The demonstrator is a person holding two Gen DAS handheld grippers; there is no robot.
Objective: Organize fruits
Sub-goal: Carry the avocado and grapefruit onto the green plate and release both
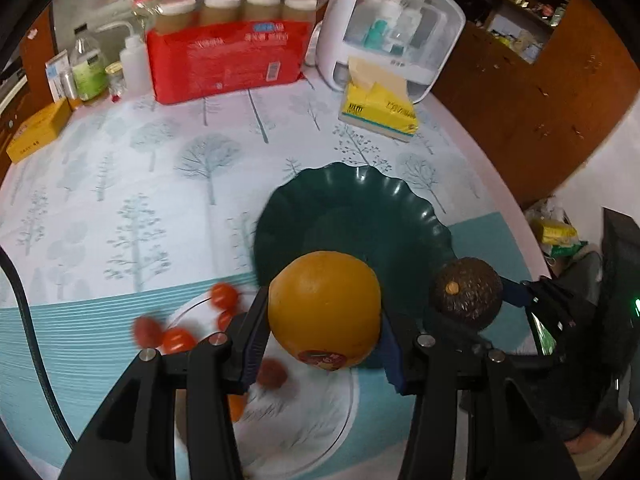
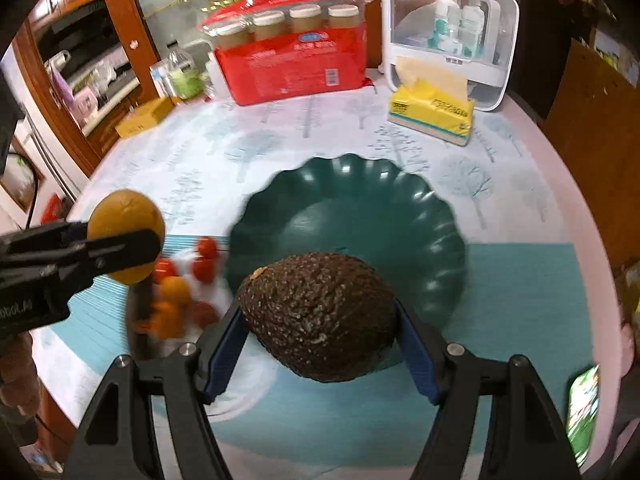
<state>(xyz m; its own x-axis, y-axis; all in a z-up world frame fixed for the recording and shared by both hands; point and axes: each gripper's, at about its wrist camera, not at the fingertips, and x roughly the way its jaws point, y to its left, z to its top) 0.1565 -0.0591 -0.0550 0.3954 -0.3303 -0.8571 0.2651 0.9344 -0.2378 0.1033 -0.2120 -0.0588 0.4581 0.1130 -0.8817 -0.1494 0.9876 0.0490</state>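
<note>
My left gripper (image 1: 324,312) is shut on an orange (image 1: 324,312) with a red sticker and holds it above the table, at the near rim of the dark green scalloped bowl (image 1: 360,208). My right gripper (image 2: 320,316) is shut on a dark, bumpy avocado (image 2: 320,316) just in front of the same bowl (image 2: 360,216). The avocado also shows in the left wrist view (image 1: 466,294), and the orange in the right wrist view (image 2: 126,236). The bowl looks empty. A clear glass plate (image 1: 304,412) below my left gripper holds cherry tomatoes (image 1: 224,296) and small oranges (image 2: 174,290).
At the back of the table stand a red pack of jars (image 1: 228,56), a white storage box (image 1: 396,32), a yellow tissue pack (image 1: 380,112), bottles (image 1: 86,68) and a yellow box (image 1: 38,132). The table's rounded edge runs along the right.
</note>
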